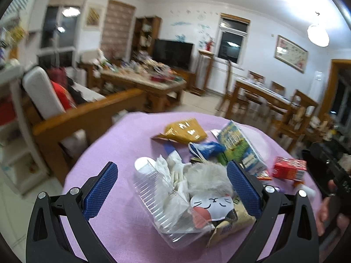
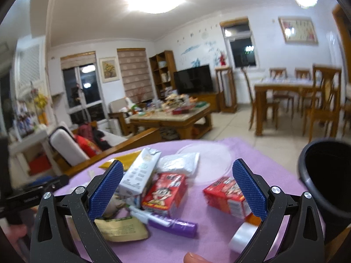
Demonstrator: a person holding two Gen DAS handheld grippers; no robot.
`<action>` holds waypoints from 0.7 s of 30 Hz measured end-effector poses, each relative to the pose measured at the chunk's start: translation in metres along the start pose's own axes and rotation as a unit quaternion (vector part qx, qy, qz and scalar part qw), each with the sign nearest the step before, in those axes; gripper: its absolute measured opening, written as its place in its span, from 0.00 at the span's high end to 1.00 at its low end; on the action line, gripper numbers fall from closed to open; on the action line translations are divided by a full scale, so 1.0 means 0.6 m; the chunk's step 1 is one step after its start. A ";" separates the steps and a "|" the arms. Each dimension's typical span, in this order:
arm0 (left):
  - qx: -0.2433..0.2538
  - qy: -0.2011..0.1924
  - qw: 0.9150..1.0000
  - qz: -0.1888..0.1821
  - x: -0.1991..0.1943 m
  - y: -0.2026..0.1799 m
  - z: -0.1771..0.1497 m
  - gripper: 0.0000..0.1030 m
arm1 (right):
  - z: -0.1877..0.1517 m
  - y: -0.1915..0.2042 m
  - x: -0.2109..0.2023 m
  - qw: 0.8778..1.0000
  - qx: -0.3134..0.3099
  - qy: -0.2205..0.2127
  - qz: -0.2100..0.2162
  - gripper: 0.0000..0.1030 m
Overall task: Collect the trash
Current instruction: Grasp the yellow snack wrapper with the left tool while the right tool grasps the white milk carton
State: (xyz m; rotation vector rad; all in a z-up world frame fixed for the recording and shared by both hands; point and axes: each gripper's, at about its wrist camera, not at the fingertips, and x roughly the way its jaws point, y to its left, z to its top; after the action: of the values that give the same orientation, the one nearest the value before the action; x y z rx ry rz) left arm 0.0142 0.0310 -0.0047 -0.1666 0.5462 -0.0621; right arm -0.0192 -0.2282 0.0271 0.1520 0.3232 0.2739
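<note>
two red cartons (image 2: 163, 194) (image 2: 226, 195), one black bin (image 2: 324, 175)

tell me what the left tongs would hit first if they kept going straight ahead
Likely the clear plastic container stuffed with tissue, sitting between the open left tongs; the fluffy grey toy lies just beside it, though depth is unclear.

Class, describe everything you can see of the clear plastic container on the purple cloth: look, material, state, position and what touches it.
The clear plastic container is a thin, see-through, ribbed-walled box lying tilted on the purple cloth, between the open fingers of the left gripper. It looks open, with crumpled white tissue spilling from its top. A grey furry toy with a cartoon cat face presses against its right side, and a tan snack packet lies by its lower corner. Neither finger visibly touches it.
</note>
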 end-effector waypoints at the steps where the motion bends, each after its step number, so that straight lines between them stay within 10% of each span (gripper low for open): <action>1: -0.002 0.007 1.000 -0.006 0.003 0.009 0.004 0.05 | 0.002 -0.004 0.005 1.000 0.004 0.020 0.000 0.05; 11: -0.012 0.129 0.983 -0.127 0.091 0.057 0.076 0.05 | 0.053 0.068 0.070 0.987 -0.037 0.158 0.017 0.05; 21: 0.125 0.160 0.976 -0.083 0.245 -0.030 0.152 0.05 | 0.029 0.128 0.201 0.967 -0.013 0.252 0.049 0.13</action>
State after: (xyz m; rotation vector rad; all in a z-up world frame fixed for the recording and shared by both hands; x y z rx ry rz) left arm 0.1871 0.0109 -0.0002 0.0459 0.8383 -0.3238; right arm 0.0783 -0.1220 0.0228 0.0708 0.8183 0.4136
